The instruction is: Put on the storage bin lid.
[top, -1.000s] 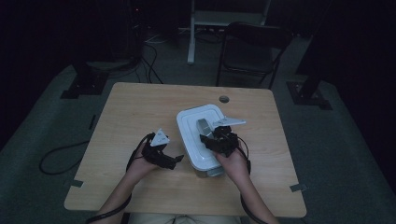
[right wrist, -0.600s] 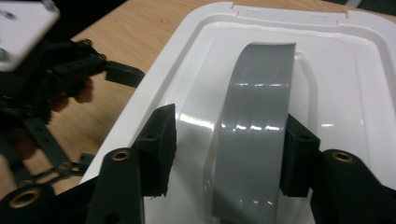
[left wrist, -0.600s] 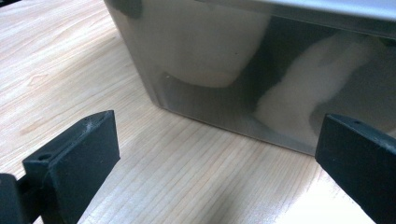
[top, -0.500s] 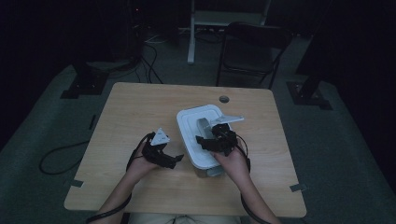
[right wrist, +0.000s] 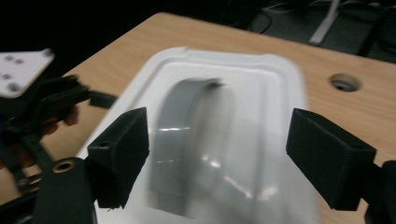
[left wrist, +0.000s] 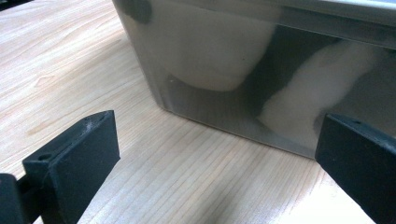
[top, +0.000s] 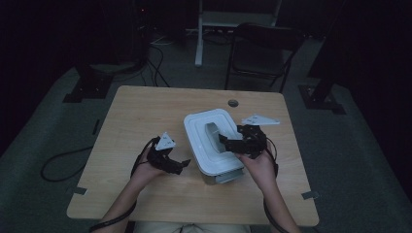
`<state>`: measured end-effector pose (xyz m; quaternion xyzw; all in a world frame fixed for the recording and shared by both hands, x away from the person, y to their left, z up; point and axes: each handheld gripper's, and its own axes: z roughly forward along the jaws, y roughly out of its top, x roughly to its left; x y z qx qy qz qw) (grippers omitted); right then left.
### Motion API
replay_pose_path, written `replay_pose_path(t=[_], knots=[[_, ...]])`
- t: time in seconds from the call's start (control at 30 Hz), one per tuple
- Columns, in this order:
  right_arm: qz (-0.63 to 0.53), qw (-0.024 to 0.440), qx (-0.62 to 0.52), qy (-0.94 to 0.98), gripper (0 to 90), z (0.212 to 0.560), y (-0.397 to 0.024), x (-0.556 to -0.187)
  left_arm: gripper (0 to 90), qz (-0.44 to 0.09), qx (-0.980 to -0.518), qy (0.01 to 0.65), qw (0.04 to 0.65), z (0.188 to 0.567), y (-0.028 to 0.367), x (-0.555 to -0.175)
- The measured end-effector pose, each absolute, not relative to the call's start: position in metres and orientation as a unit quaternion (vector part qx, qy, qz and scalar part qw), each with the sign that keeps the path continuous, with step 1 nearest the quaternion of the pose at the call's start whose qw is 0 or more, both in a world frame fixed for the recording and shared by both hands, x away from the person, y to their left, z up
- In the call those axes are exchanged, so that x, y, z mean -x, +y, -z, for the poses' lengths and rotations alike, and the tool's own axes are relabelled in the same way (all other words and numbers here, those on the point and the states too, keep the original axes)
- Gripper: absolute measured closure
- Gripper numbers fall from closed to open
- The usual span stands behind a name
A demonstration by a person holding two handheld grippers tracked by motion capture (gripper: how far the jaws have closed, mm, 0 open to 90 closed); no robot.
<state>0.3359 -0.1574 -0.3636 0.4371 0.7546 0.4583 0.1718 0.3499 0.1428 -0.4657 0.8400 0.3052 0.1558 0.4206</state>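
A white lidded plastic box [top: 206, 150] stands in the middle of the wooden table [top: 145, 111], a grey handle [top: 213, 132] lying along its lid. My right gripper [top: 224, 142] hovers just above the lid's right side. Its jaws have just been opening and now stand wide. In the right gripper view the handle [right wrist: 182, 135] sits below and between them, touched by neither pad, on the blurred lid [right wrist: 261, 107]. My left gripper [top: 181, 166] rests low at the box's left side, open. The left gripper view faces the translucent box wall [left wrist: 210, 60].
A round cable hole [top: 233, 103] sits in the tabletop behind the box. Beyond the table stand a dark chair [top: 262, 48] and stand legs. A cable [top: 58, 162] loops on the floor at the left. Bare wood lies left of the box.
My right gripper has lifted a little off the lid and drawn back towards the person, and its jaws have spread apart. The left gripper and the box have stayed where they were.
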Motion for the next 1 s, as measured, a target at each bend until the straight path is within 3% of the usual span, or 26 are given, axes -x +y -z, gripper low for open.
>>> replay_pose_path(t=[0.1,0.23,0.43,0.73,1.0], knots=[[-0.466,0.177,-0.445,0.744,11.8,0.365,-0.172,-0.338,0.5,-0.155,-0.839,0.306,0.422,0.465,0.143,-0.35],[-0.451,0.22,-0.443,0.743,12.8,0.371,-0.189,-0.342,0.4,-0.155,-0.84,0.307,0.421,0.465,0.142,-0.351],[-0.449,0.238,-0.471,0.722,12.8,0.388,-0.219,-0.356,0.4,-0.155,-0.838,0.31,0.422,0.465,0.141,-0.353],[-0.416,0.245,-0.514,0.709,12.7,0.426,-0.246,-0.38,0.4,-0.153,-0.84,0.311,0.418,0.468,0.138,-0.357],[-0.401,0.217,-0.527,0.717,12.7,0.472,-0.254,-0.392,0.4,-0.15,-0.838,0.325,0.412,0.475,0.139,-0.365]])
